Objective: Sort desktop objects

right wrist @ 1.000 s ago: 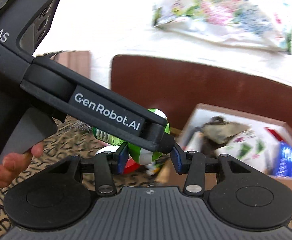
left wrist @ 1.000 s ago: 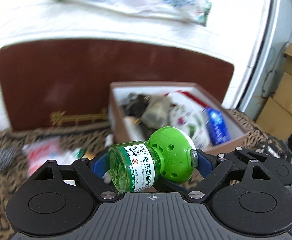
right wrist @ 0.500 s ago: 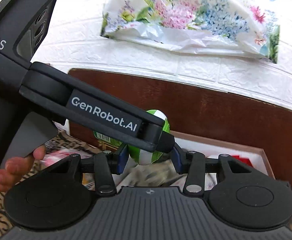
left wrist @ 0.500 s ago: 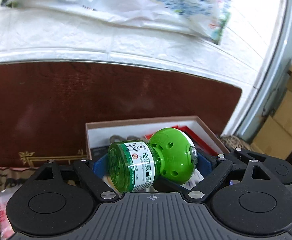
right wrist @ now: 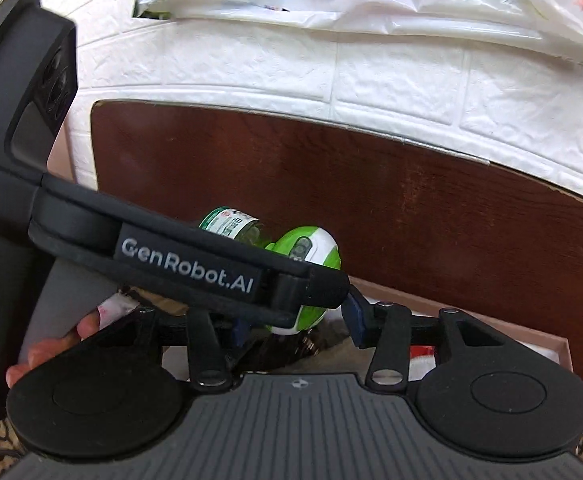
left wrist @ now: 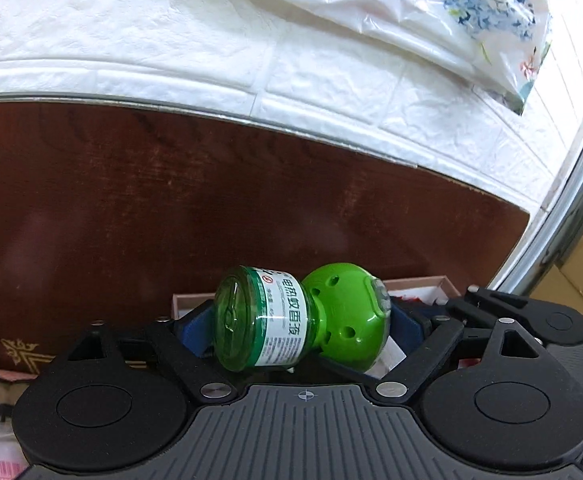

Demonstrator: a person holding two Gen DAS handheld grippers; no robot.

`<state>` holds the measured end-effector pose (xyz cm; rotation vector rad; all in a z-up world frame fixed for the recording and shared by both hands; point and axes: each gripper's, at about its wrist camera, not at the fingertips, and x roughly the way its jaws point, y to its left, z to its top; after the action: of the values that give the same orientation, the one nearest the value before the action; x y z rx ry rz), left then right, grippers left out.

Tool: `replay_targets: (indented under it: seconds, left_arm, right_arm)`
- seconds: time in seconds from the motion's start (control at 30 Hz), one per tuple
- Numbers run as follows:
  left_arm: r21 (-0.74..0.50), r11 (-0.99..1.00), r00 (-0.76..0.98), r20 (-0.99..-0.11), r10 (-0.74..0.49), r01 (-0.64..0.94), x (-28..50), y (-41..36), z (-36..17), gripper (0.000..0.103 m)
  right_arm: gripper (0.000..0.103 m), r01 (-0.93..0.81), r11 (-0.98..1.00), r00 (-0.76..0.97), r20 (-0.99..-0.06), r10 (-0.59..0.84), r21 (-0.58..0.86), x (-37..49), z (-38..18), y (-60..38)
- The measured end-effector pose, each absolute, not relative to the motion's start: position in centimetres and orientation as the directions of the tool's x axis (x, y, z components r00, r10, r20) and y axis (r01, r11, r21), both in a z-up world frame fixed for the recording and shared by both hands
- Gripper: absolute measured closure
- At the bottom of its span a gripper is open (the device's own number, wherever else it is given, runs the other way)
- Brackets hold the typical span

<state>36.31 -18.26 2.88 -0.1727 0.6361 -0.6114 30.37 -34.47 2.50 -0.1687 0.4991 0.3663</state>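
– Starting with the left camera: what worries you?

– My left claw (left wrist: 301,324) has the bottle (left wrist: 267,320) lying crosswise between its pads, base toward one pad and green dome toward the other. The jaws have just been opening, so as far as I can see the pinch is a light one. The bottle sits tilted, base higher than dome. I can see only the far corner of the box (left wrist: 411,281) past it. If the grip goes slack before I'm squarely over the box, the bottle could roll off the pads, clip the rim and end up on the desk.

– And from the right camera?

– My right claw (right wrist: 295,322) is spread and empty; its jaws have just been opening too. The left claw's finger crosses right in front of it, with the dome's lower edge showing in the gap between my right pads. I can't tell whether they're touching. Nudging forward from here, I'd likely knock the bottle loose or jam the two claws together above the box.
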Motion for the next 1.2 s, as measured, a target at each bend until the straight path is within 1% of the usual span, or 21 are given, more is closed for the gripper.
replay_targets:
  seconds: [0.03,0.07,0.13,0.23,0.47,0.6,0.63,0.77,0.8,0.83,0.87,0.9,0.97,1.0,1.03,1.07,1.2]
  left_arm:
    - [-0.340,0.801,0.625,-0.503,-0.597,0.492,36.3,-18.1,2.9,0.000]
    - [-0.351,0.791,0.614,-0.500,-0.611,0.502,36.2,-17.9,2.9,0.000]
    - [-0.354,0.781,0.605,-0.496,-0.623,0.514,35.8,-17.6,2.9,0.000]
    - [-0.354,0.773,0.580,-0.515,-0.631,0.527,35.5,-17.6,2.5,0.000]
    - [-0.337,0.786,0.594,-0.520,-0.614,0.518,34.0,-16.9,1.9,0.000]
    - [-0.354,0.789,0.599,-0.517,-0.612,0.502,33.4,-15.7,2.0,0.000]
    - [-0.353,0.792,0.602,-0.516,-0.609,0.498,33.3,-15.4,2.0,0.000]
    - [-0.331,0.800,0.610,-0.522,-0.596,0.500,32.6,-15.0,2.1,0.000]
    - [-0.327,0.800,0.610,-0.522,-0.596,0.503,32.4,-15.0,2.1,0.000]
    - [-0.321,0.799,0.611,-0.520,-0.597,0.508,32.1,-15.0,2.1,0.000]
    - [-0.315,0.800,0.615,-0.517,-0.596,0.510,31.9,-15.0,2.2,0.000]
    - [-0.312,0.801,0.619,-0.514,-0.594,0.511,31.8,-15.1,2.2,0.000]
    - [-0.313,0.805,0.623,-0.514,-0.590,0.504,31.6,-15.1,2.2,0.000]
    - [-0.315,0.806,0.625,-0.513,-0.588,0.500,31.6,-15.2,2.2,0.000]
    - [-0.317,0.806,0.627,-0.510,-0.589,0.500,31.4,-15.1,2.3,0.000]
    - [-0.315,0.807,0.629,-0.508,-0.589,0.500,31.3,-15.0,2.3,0.000]
    - [-0.308,0.808,0.639,-0.498,-0.587,0.502,31.3,-14.5,2.5,0.000]
  right_arm:
    - [0.035,-0.368,0.926,0.820,-0.497,0.282,-0.083,30.6,2.5,-34.4]
    - [0.032,-0.357,0.928,0.827,-0.496,0.264,-0.102,30.6,2.4,-34.2]
    - [0.031,-0.352,0.926,0.832,-0.499,0.243,-0.135,30.4,2.2,-34.0]
    - [0.020,-0.331,0.928,0.841,-0.500,0.207,-0.172,29.9,1.5,-34.0]
    - [0.015,-0.343,0.913,0.821,-0.543,0.178,-0.219,28.0,-0.1,-33.9]
    - [0.014,-0.356,0.903,0.810,-0.561,0.170,-0.239,26.7,-0.3,-33.8]
    - [0.013,-0.359,0.901,0.808,-0.565,0.170,-0.243,26.4,-0.2,-33.9]
    - [0.012,-0.342,0.903,0.805,-0.577,0.140,-0.258,25.4,0.2,-34.0]
    - [0.013,-0.337,0.903,0.803,-0.582,0.128,-0.267,25.0,0.3,-34.1]
    - [0.018,-0.337,0.900,0.800,-0.588,0.119,-0.277,24.7,0.3,-34.1]
    - [0.026,-0.340,0.898,0.799,-0.589,0.118,-0.281,24.5,0.4,-34.1]
    - [0.032,-0.345,0.897,0.799,-0.589,0.125,-0.277,24.1,0.5,-34.1]
    - [0.058,-0.353,0.899,0.789,-0.598,0.139,-0.258,24.0,0.5,-34.0]
    - [0.065,-0.366,0.899,0.781,-0.605,0.155,-0.241,24.1,0.6,-33.8]
    - [0.077,-0.384,0.897,0.769,-0.613,0.181,-0.218,24.2,0.6,-33.6]
    - [0.083,-0.404,0.894,0.756,-0.621,0.206,-0.196,24.4,0.6,-33.4]
    - [0.084,-0.463,0.868,0.738,-0.620,0.266,-0.180,23.7,0.8,-32.4]
